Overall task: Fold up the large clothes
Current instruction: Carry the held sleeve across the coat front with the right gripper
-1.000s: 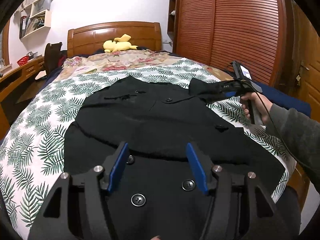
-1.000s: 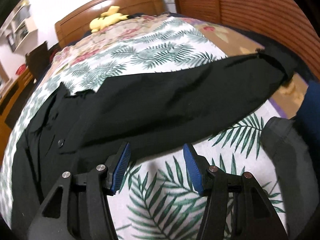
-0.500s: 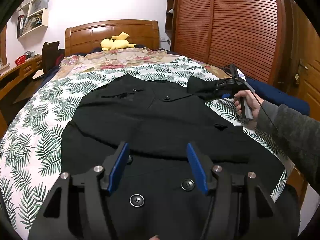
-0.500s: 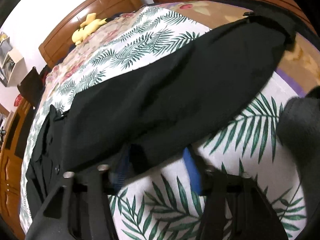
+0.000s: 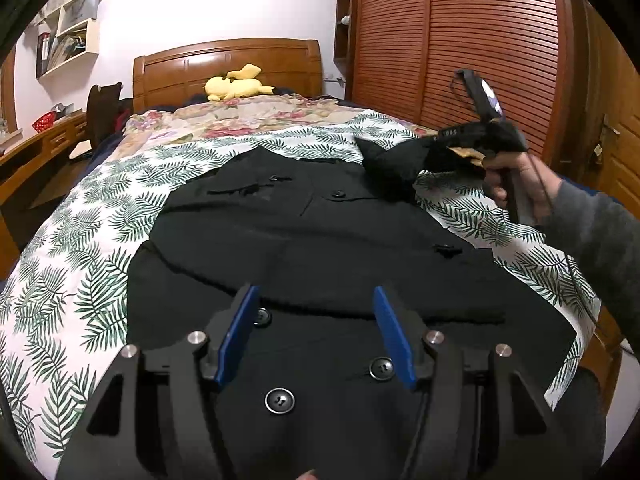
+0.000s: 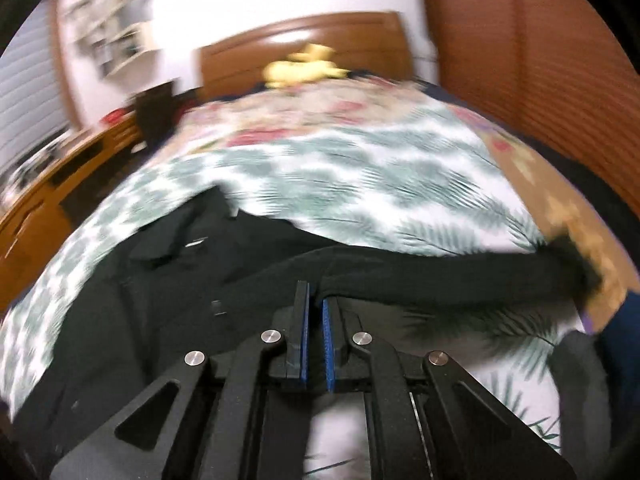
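A black buttoned coat [image 5: 312,240] lies spread on the palm-leaf bedspread [image 5: 80,248]. My left gripper [image 5: 316,332] is open and empty, hovering over the coat's near part with its large buttons. My right gripper [image 6: 314,308] is shut on the coat's right sleeve [image 6: 440,276] and holds it lifted off the bed; in the left wrist view it shows at the right [image 5: 460,148] with the sleeve [image 5: 400,160] hanging from it. The right wrist view is blurred by motion.
A wooden headboard [image 5: 228,64] with a yellow plush toy [image 5: 236,86] stands at the far end. A slatted wooden wardrobe [image 5: 460,48] runs along the right. A wooden desk [image 5: 36,148] and a dark chair [image 5: 102,116] stand at the left.
My right gripper went from open beside the sleeve to shut on it, and has lifted the sleeve off the bed. My left gripper has stayed open over the coat.
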`<state>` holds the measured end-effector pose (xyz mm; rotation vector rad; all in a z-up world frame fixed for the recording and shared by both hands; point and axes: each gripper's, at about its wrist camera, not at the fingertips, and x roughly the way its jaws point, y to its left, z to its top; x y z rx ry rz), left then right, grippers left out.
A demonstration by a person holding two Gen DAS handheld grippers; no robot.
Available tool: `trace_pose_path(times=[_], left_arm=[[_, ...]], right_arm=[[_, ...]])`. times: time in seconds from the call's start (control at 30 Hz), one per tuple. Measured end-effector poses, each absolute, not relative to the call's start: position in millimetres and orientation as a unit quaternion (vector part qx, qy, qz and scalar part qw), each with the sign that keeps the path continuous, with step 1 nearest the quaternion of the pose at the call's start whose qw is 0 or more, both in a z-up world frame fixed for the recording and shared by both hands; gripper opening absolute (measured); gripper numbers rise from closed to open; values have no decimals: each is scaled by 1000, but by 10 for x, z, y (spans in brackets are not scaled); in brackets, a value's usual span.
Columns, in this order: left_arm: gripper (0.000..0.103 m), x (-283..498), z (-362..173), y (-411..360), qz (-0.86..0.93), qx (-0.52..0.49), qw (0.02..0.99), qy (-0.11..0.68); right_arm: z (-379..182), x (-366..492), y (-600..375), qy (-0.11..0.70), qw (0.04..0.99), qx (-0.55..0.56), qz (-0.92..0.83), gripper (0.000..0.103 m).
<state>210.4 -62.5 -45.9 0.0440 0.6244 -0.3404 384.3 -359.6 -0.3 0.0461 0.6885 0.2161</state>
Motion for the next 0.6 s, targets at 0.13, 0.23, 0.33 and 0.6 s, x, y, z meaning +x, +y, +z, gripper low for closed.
trace_pose_path(times=[0.13, 0.23, 0.33, 0.6], left_arm=[[59, 2106, -464, -608, -161, 23, 938, 307], [59, 2101, -465, -600, -159, 22, 938, 306], [59, 2099, -466, -602, -159, 23, 938, 307], [59, 2075, -454, -570, -156, 25, 939, 306]], right_arm=[[32, 3508, -2981, 346, 918, -25, 192, 4], [-120, 3386, -2702, 377, 902, -48, 204, 4], [-240, 3327, -2604, 395, 894, -59, 203, 4], [-20, 3079, -2644, 361, 904, -93, 208, 33]])
